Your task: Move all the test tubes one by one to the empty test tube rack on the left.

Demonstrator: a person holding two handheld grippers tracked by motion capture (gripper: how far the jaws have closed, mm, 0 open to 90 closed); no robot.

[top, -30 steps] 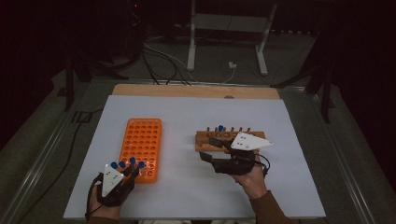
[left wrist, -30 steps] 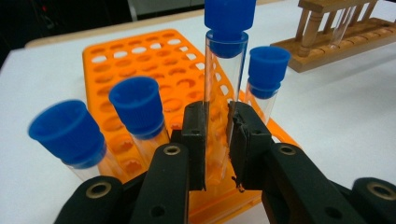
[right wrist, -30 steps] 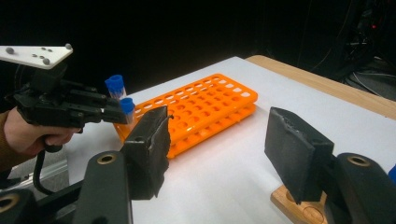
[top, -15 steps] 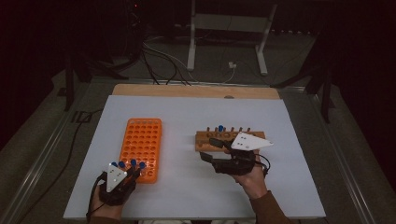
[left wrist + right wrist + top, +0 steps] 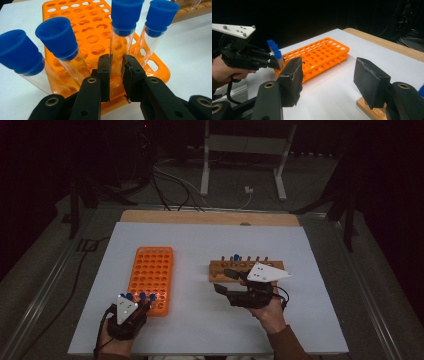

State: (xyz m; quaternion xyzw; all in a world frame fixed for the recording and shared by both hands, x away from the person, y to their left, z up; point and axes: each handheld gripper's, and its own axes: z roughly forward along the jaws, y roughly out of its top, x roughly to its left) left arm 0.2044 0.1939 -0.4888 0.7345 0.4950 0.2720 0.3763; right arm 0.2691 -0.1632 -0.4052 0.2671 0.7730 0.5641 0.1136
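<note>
A blue-capped tube (image 5: 117, 50) is seated in the near edge of the orange rack (image 5: 95, 37) at centre frame, clamped by the left gripper (image 5: 116, 75); three more capped tubes (image 5: 60, 42) are stood alongside in the same row; the right gripper (image 5: 332, 82) is held with jaws apart and empty beside the wooden rack (image 5: 235, 270) at centre right.

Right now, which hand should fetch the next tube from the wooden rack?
Right. The right tool hangs open and empty beside the wooden rack. The left tool is shut on a blue-capped tube at the near end of the orange rack.
</note>
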